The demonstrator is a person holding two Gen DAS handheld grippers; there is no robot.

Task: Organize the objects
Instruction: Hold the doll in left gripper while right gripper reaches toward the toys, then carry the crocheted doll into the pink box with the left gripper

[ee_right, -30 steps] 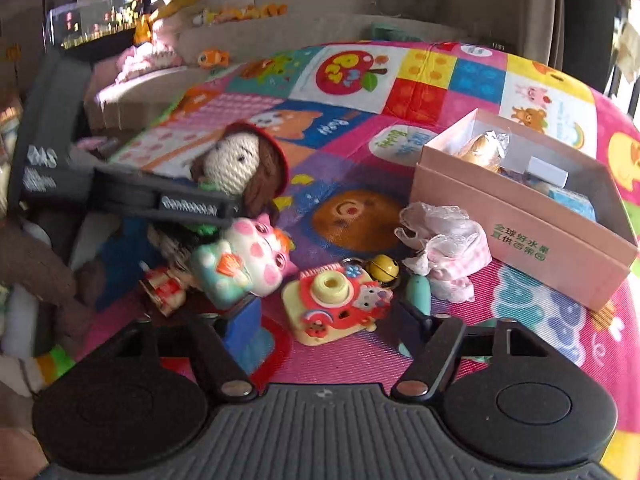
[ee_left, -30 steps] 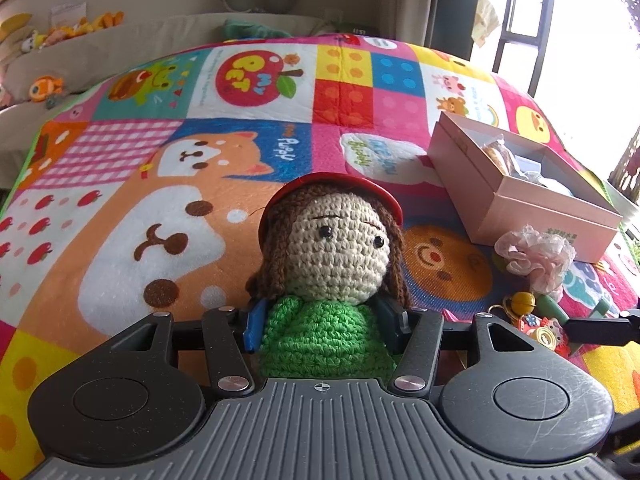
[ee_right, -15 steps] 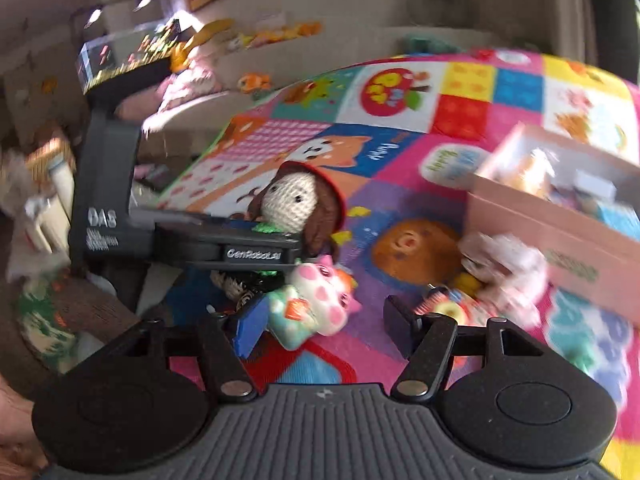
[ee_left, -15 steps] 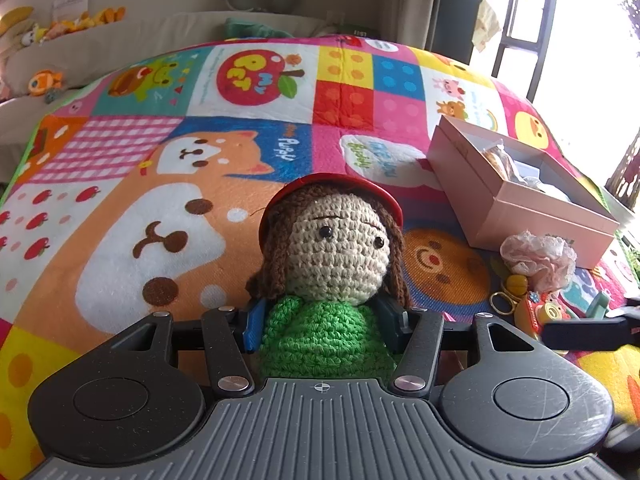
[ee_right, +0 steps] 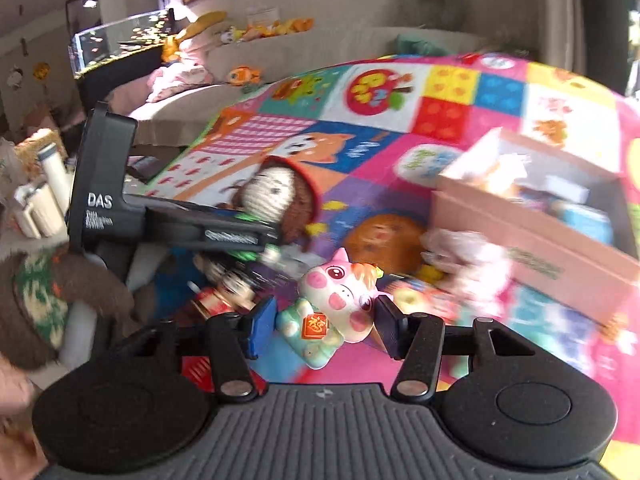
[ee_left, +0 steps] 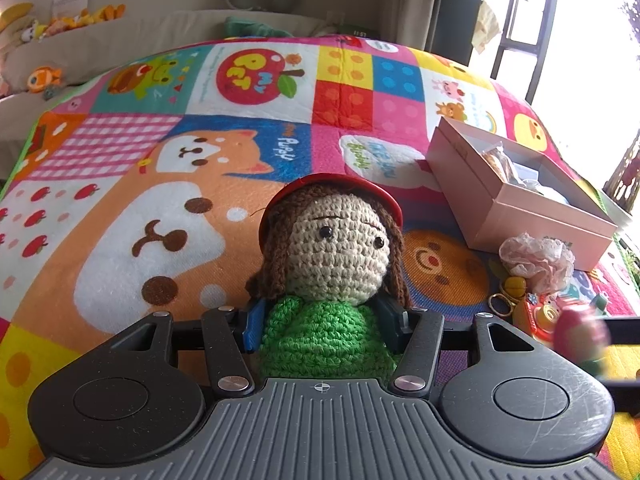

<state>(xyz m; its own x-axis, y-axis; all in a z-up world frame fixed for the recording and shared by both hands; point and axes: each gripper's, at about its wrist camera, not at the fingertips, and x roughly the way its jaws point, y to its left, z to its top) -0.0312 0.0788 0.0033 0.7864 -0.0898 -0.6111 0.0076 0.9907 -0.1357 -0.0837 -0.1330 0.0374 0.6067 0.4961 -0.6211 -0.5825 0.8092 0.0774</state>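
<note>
A crochet doll (ee_left: pixel 336 252) with brown hair, a red cap and a green body sits upright in my left gripper (ee_left: pixel 324 320), whose blue pads press its body from both sides. From the right wrist view the doll (ee_right: pixel 276 196) is seen side-on in that gripper. My right gripper (ee_right: pixel 324 326) has its jaws closing on a pink-and-white pig figurine (ee_right: pixel 340 296), which lies tilted between the pads and touches both. That figurine shows as a pink blur (ee_left: pixel 580 332) at the left view's right edge. An open pink box (ee_left: pixel 520 216) holding small items stands on the mat to the right.
A colourful play mat (ee_left: pixel 160 200) covers the surface. Near the box (ee_right: pixel 532 248) lie a pink ruffled fabric flower (ee_left: pixel 536 256), a yellow bell keyring (ee_left: pixel 514 286) and a toy camera (ee_left: pixel 540 316). A beige sofa with soft toys (ee_left: pixel 80 40) and a fish tank (ee_right: pixel 116 48) stand behind.
My right gripper swung left from the toy camera, rose a little and narrowed around the pig figurine. The left gripper and the doll stayed put.
</note>
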